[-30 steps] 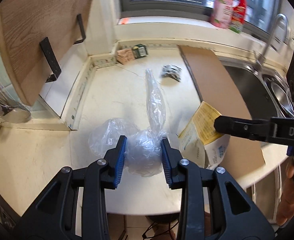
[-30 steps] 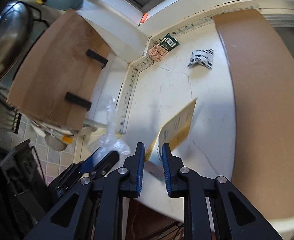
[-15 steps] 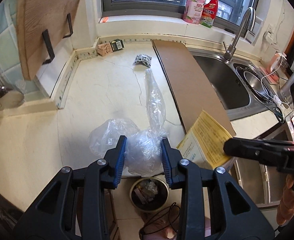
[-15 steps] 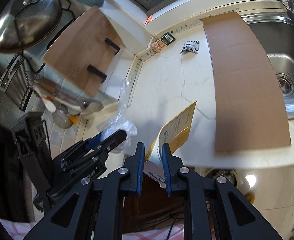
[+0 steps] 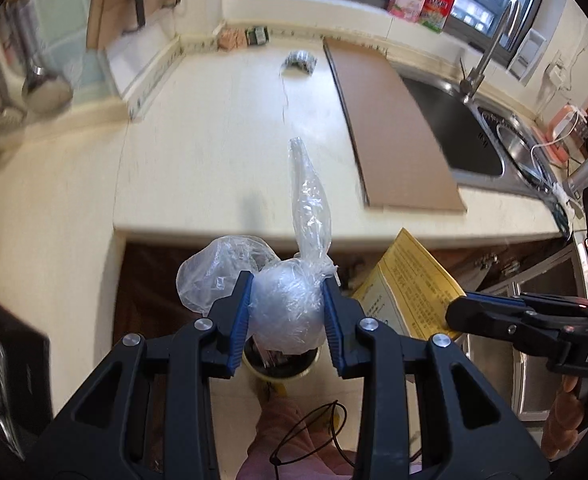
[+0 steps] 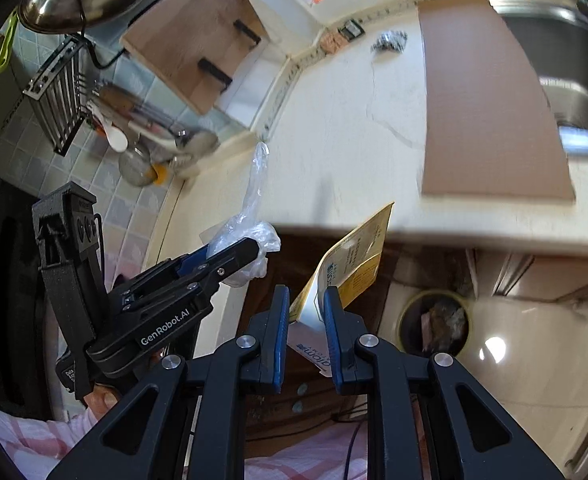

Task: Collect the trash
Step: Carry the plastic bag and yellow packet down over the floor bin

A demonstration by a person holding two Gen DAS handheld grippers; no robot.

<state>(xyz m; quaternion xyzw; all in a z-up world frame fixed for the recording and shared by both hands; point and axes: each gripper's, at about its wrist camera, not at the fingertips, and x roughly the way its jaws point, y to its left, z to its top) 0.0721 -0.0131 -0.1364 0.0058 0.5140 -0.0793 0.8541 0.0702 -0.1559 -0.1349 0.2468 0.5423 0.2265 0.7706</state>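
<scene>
Kitchen surface (image 5: 222,148) blurred, edges smeared; bin (image 6: 433,322) on the floor below, contents hard to make out. My left gripper (image 5: 286,312) clamps the clear plastic bag (image 5: 284,306) off the edge. My right gripper (image 6: 303,324) pinches the yellow packet (image 6: 349,256) nearby, tilted.

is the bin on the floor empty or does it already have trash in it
Not empty. The right wrist view shows crumpled scraps inside the bin; the left wrist view shows its rim below the held bag. How full, cannot tell.
</scene>
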